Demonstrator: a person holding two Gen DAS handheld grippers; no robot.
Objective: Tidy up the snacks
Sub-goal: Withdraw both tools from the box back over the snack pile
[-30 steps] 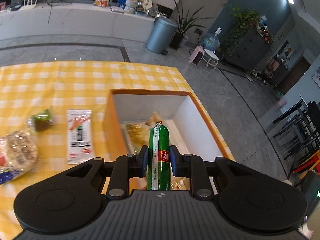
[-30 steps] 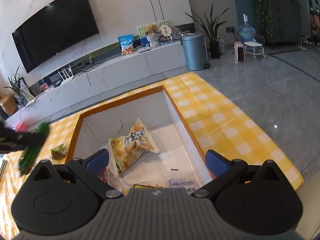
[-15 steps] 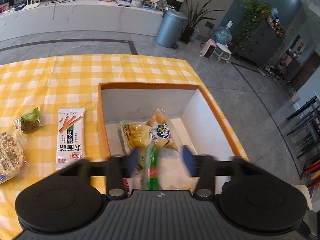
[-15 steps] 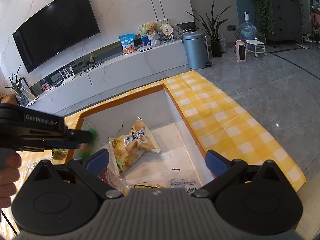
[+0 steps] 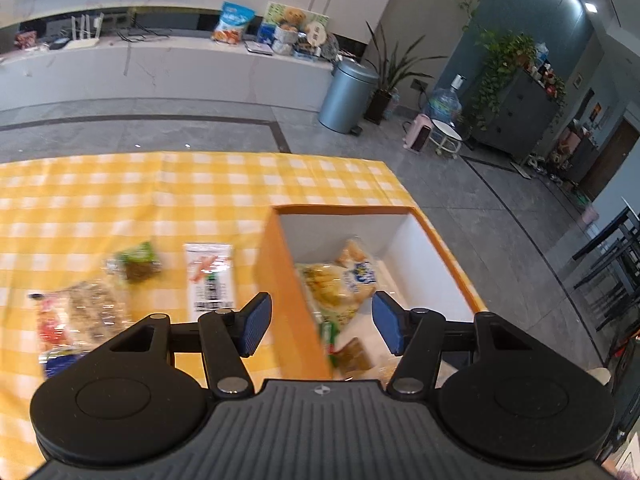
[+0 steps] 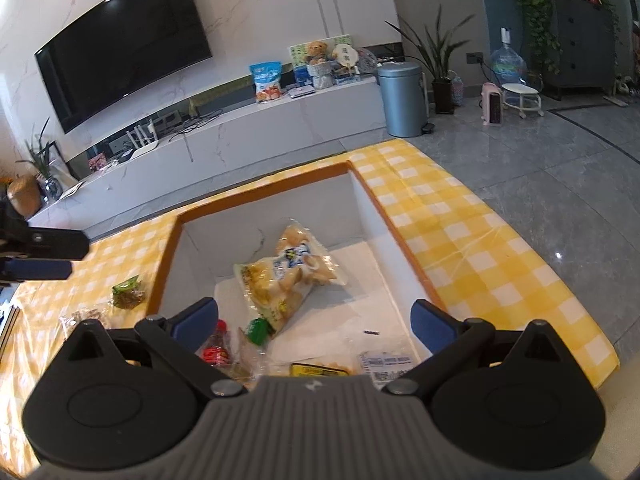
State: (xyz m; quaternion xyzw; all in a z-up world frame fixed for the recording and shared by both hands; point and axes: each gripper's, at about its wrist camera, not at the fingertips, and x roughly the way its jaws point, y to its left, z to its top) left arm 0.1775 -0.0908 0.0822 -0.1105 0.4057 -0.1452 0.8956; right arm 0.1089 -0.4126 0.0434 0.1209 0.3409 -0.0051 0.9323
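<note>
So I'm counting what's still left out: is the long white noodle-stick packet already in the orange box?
No, the white packet lies flat on the checked cloth just outside the orange box.

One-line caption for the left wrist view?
Open left gripper above the orange box; three snack packets lie on the checked cloth.

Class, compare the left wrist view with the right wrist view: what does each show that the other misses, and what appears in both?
Only the left wrist view shows the long white noodle packet and the clear bag of cakes lying whole on the checked cloth. Only the right wrist view shows the television and the red-capped bottle inside the box. Both share the box, the yellow snack bag in it, and the small green packet on the cloth.
</note>
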